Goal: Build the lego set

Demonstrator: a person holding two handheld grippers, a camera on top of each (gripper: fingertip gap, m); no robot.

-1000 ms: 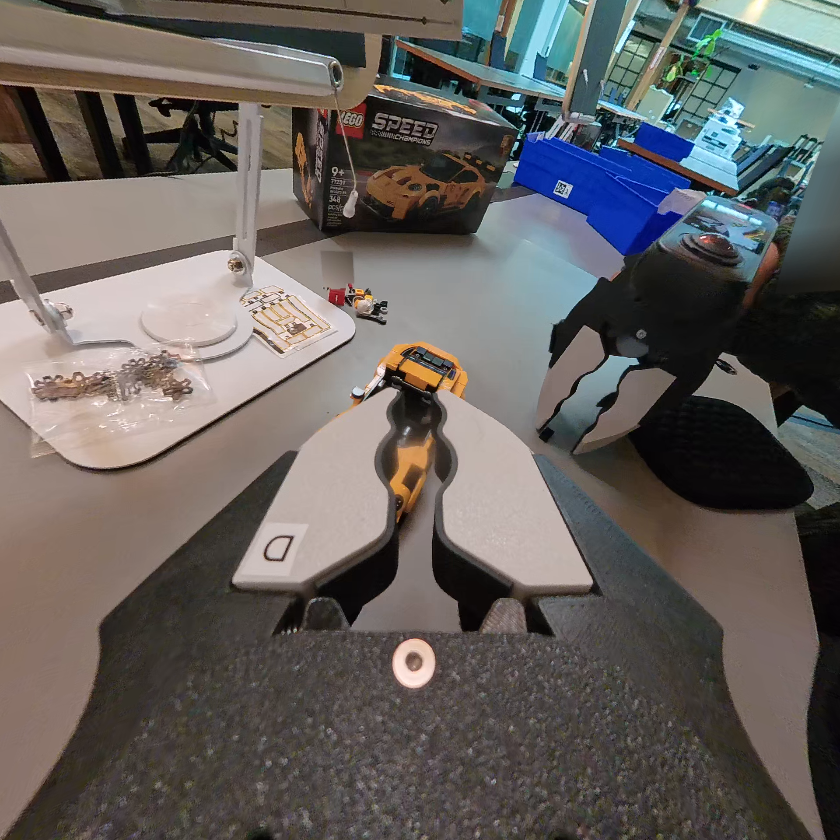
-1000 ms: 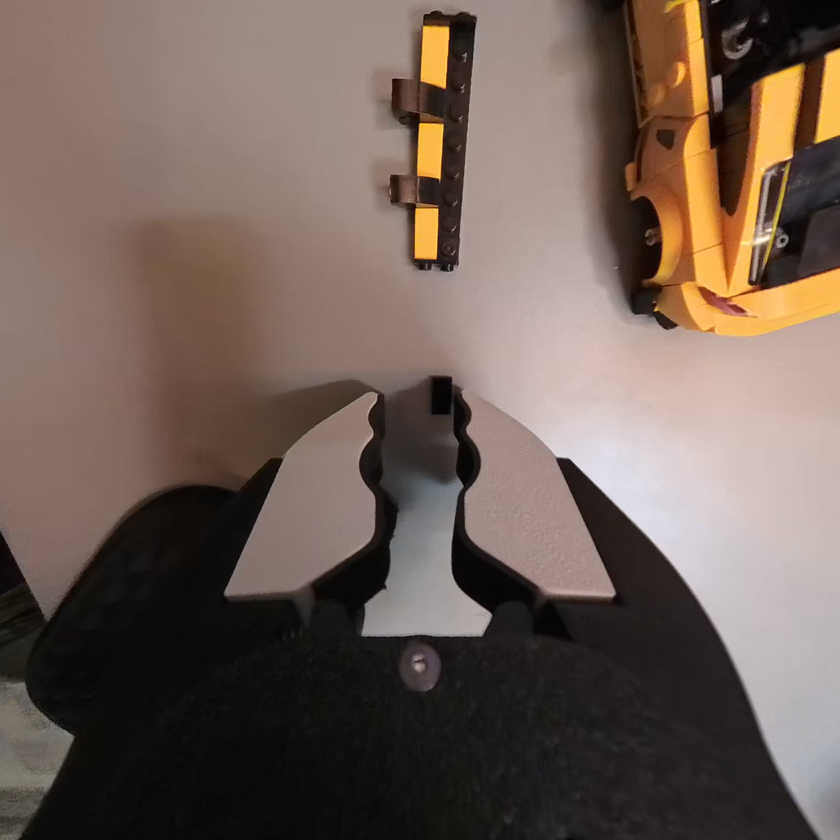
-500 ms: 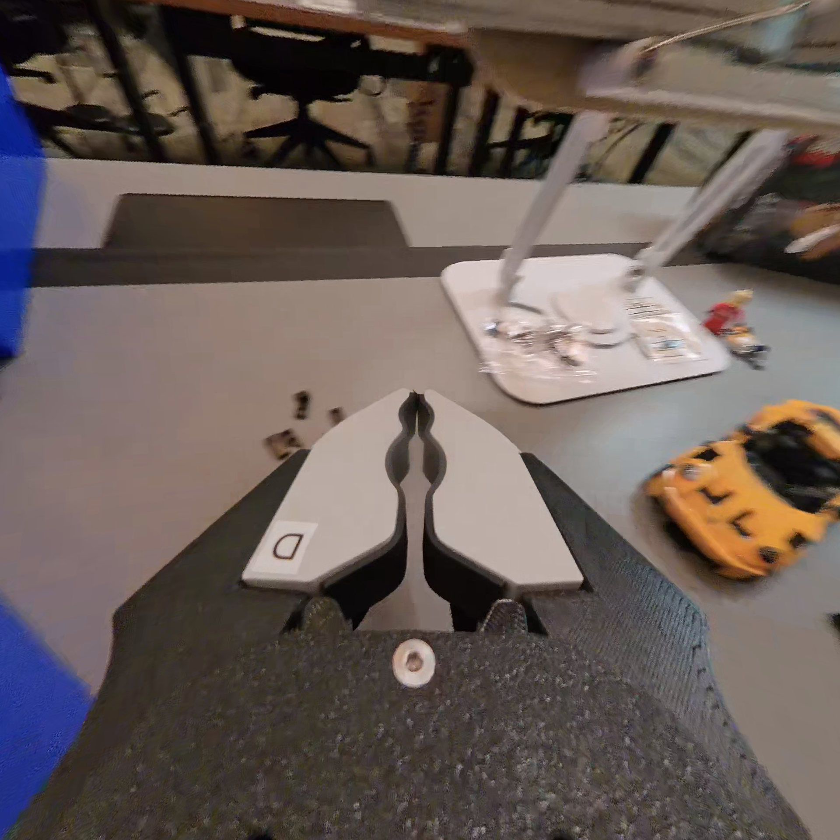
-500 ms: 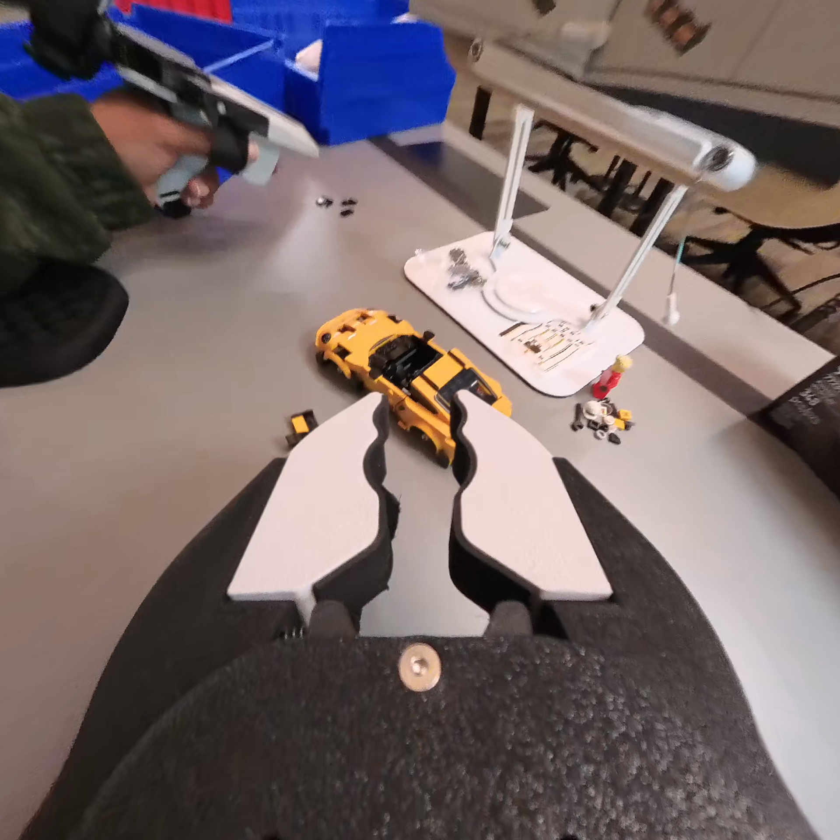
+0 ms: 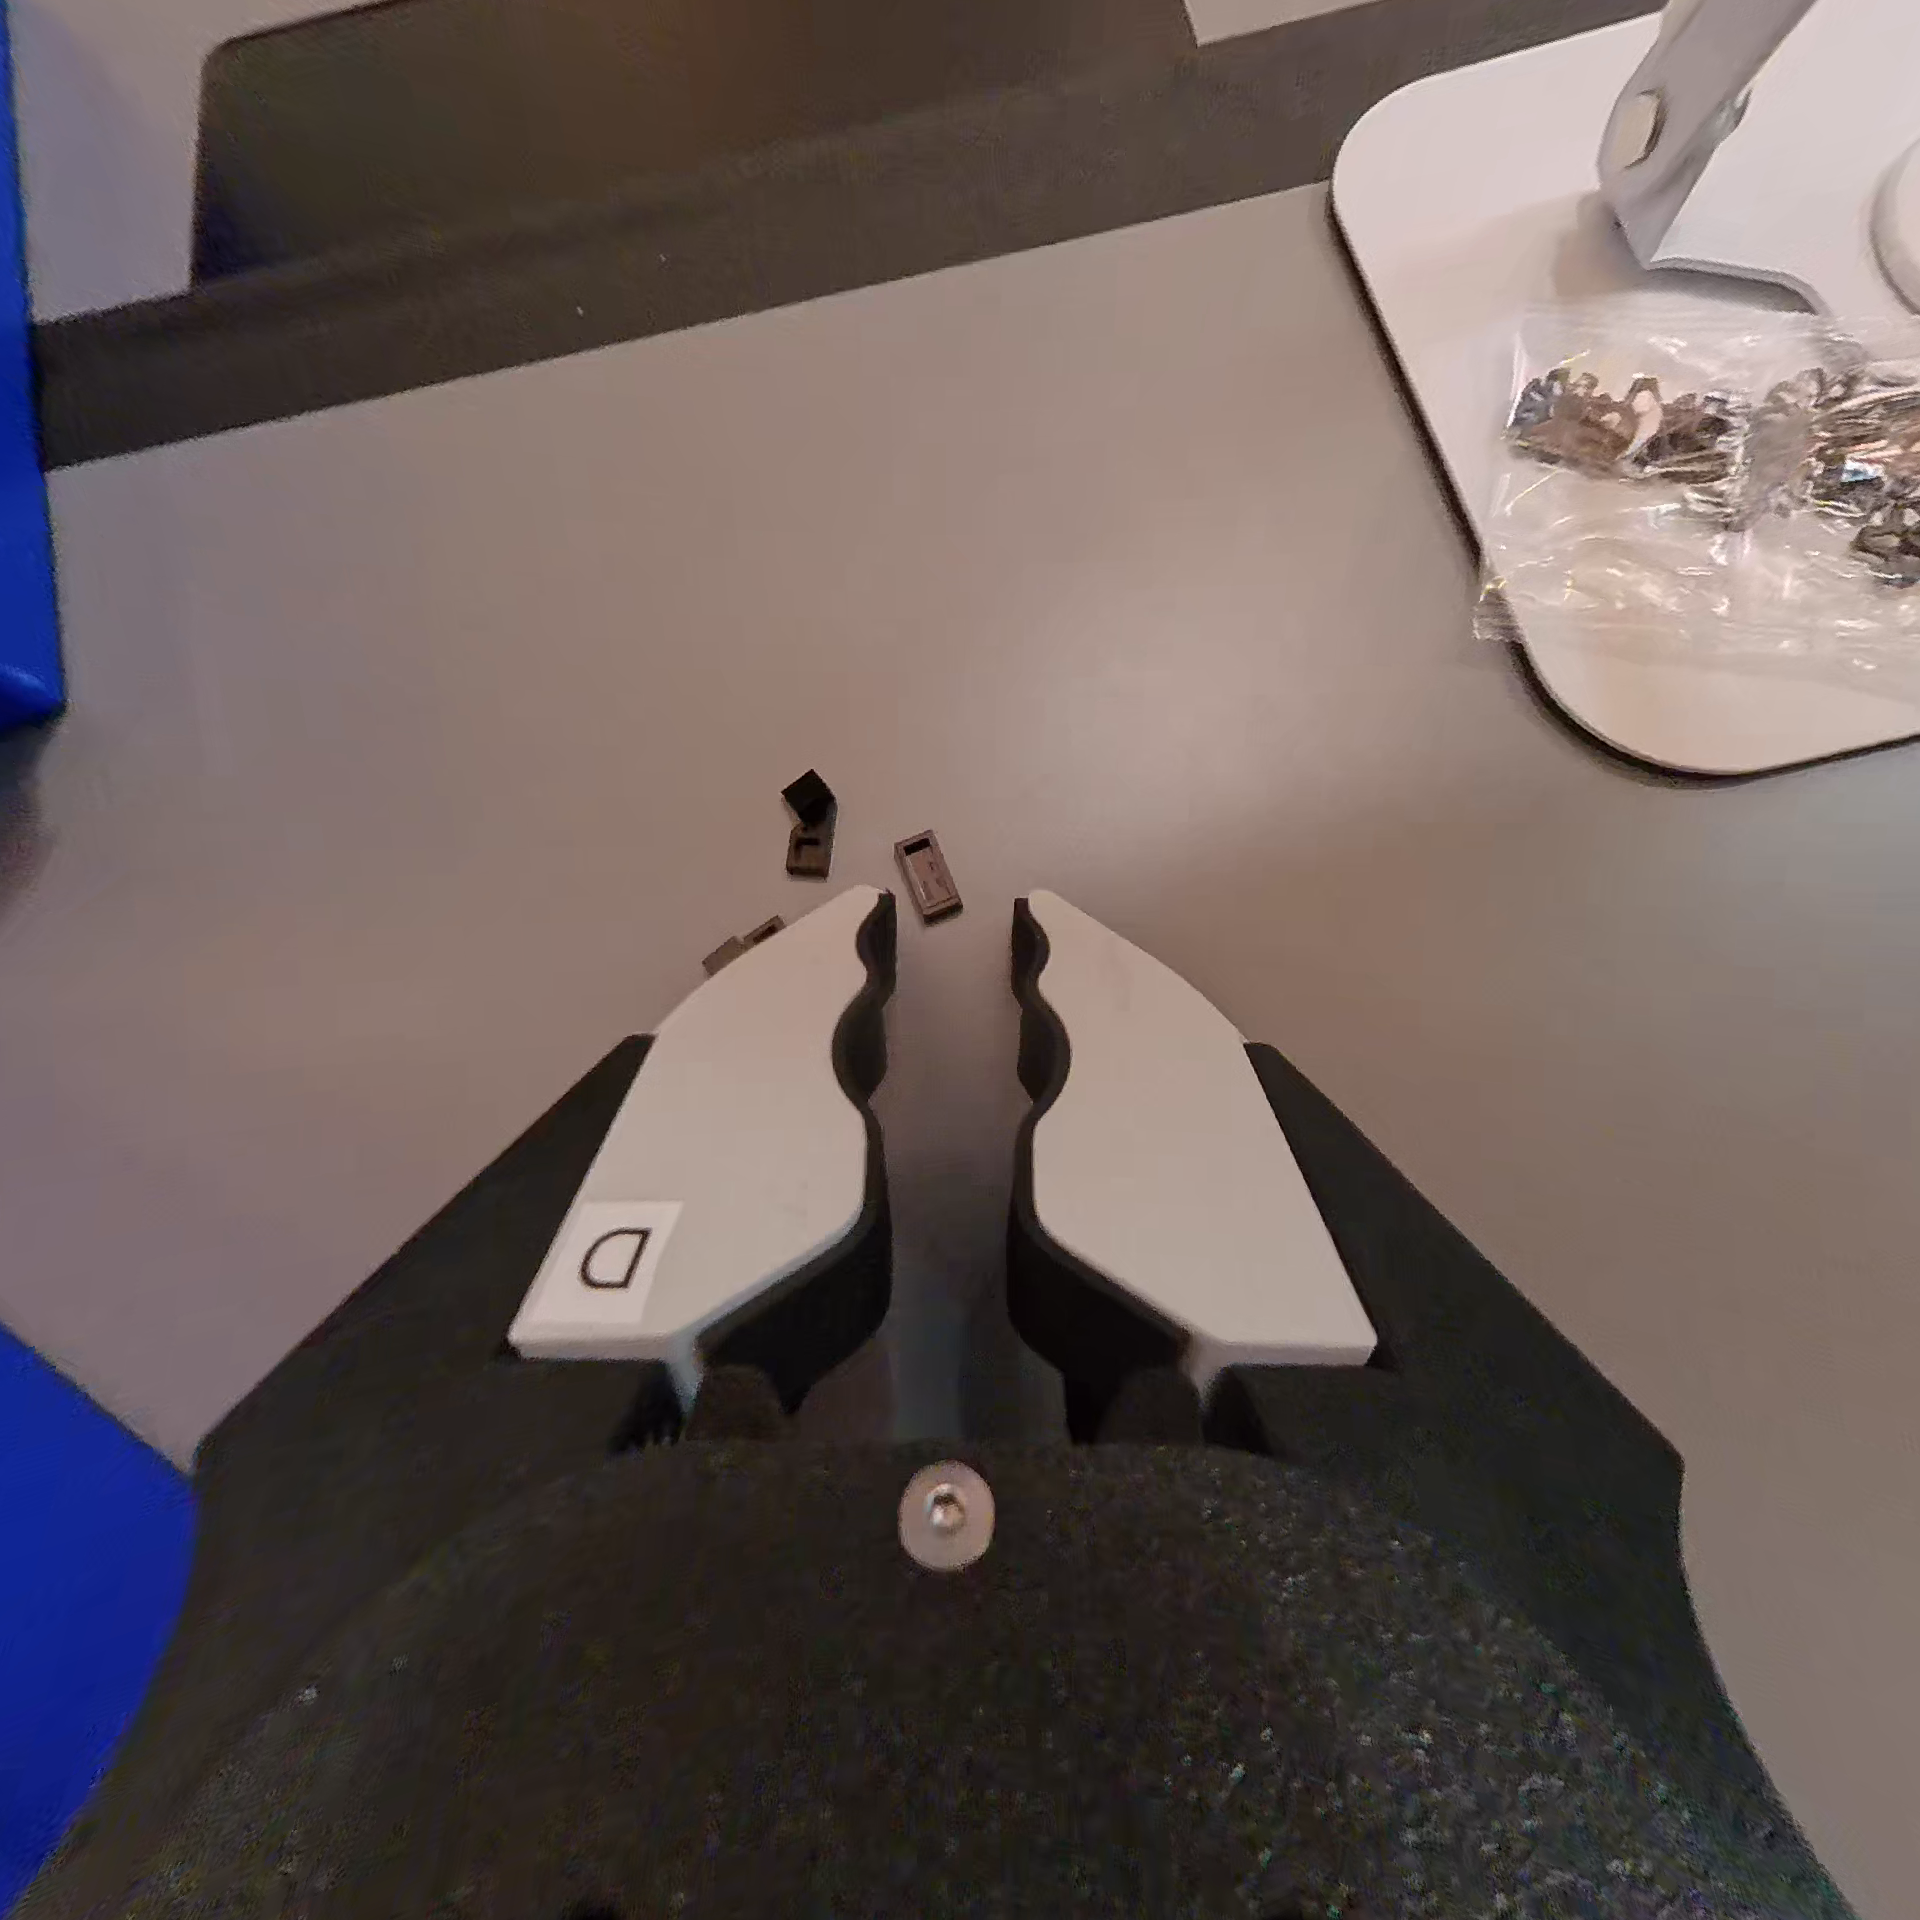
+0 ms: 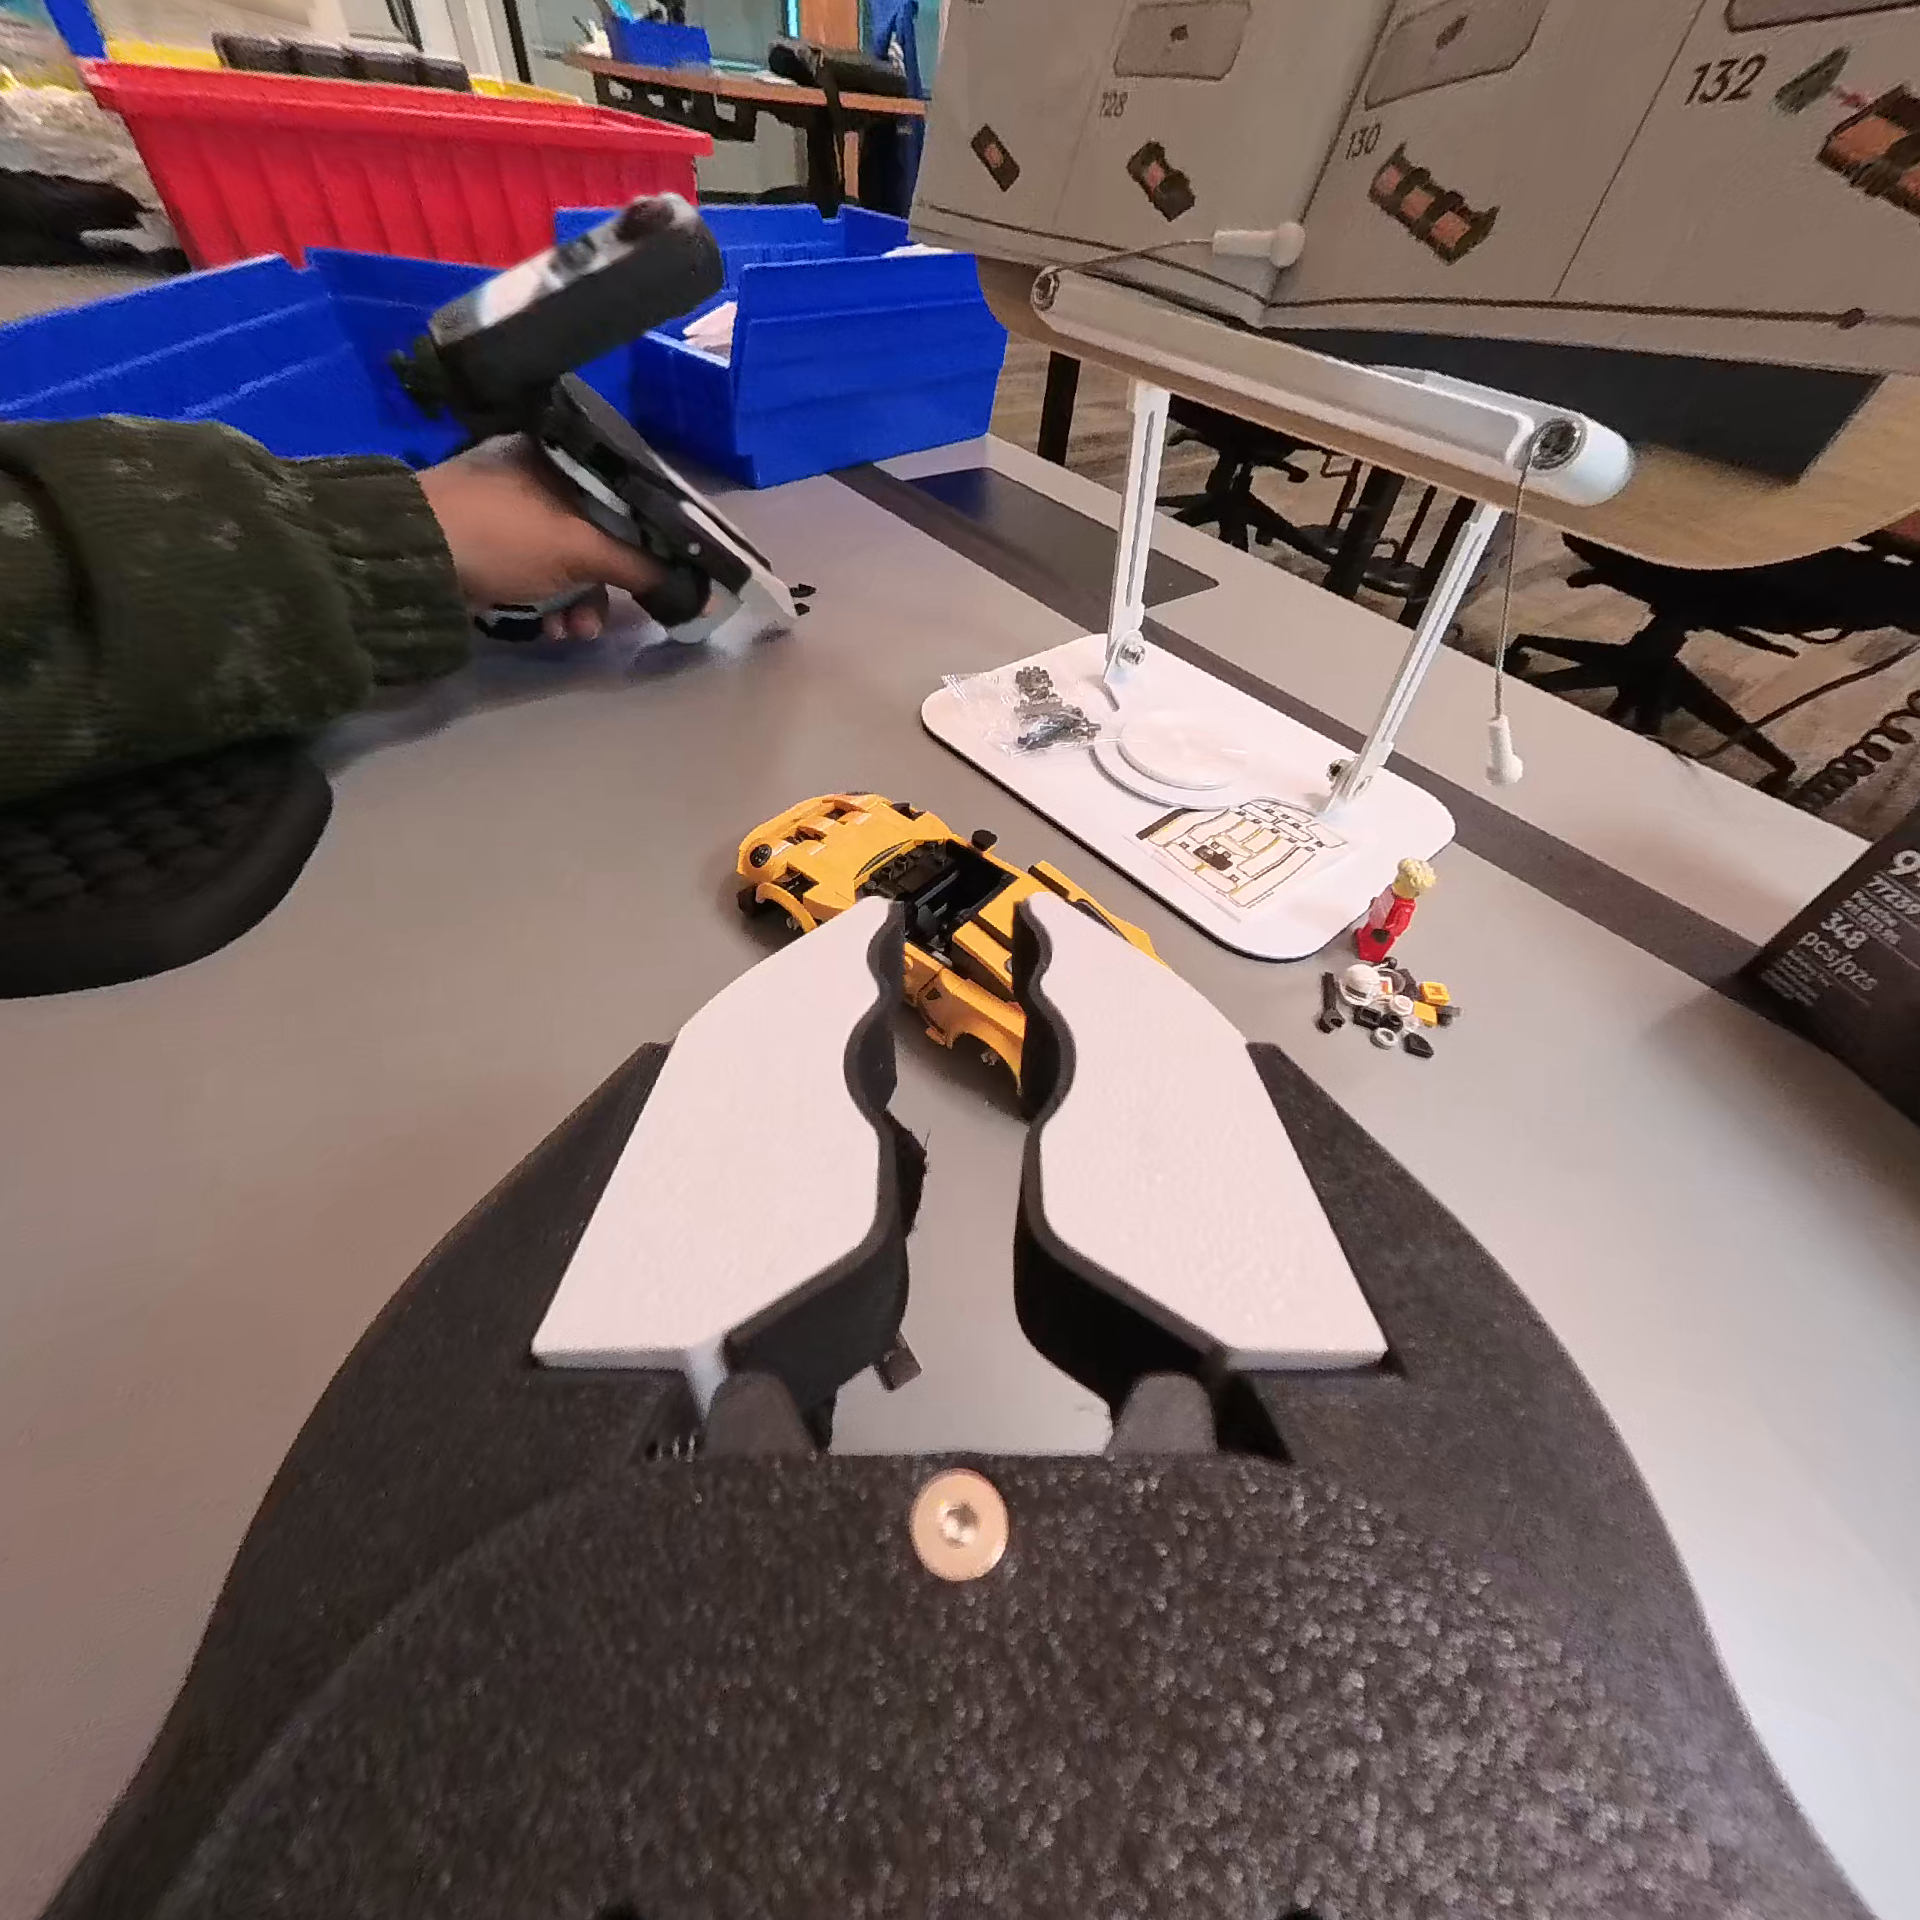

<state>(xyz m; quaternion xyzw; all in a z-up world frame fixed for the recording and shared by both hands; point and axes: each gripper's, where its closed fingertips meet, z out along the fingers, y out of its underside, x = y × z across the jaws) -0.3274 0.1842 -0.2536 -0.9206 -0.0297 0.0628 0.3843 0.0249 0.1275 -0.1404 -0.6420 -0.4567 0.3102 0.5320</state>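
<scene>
My left gripper (image 5: pixel 954 909) is open and empty, low over the grey table. A small black piece (image 5: pixel 928 876) lies just ahead of its tips. A second black piece (image 5: pixel 808 826) lies a little farther left. A third (image 5: pixel 743 940) is partly hidden by the left finger. My right gripper (image 6: pixel 954 914) is open and empty above the table, pointing at the yellow lego car (image 6: pixel 831 842). The car's rear is hidden behind its fingers. The left gripper (image 6: pixel 727 613), held by a hand, also shows far left in the right wrist view.
A white booklet stand (image 6: pixel 1195 790) holds a bag of parts (image 5: pixel 1714 468) and a sticker sheet (image 6: pixel 1242 836). A red minifigure (image 6: pixel 1392 909) and a pile of small parts (image 6: pixel 1387 1003) lie right of the car. Blue bins (image 6: pixel 831 353), a black box (image 6: pixel 1849 956) and a black wrist pad (image 6: pixel 135 862) are also there.
My left gripper left the car, swung left to the small black pieces and opened. My right gripper tilted up from looking down at the table to looking across at the car.
</scene>
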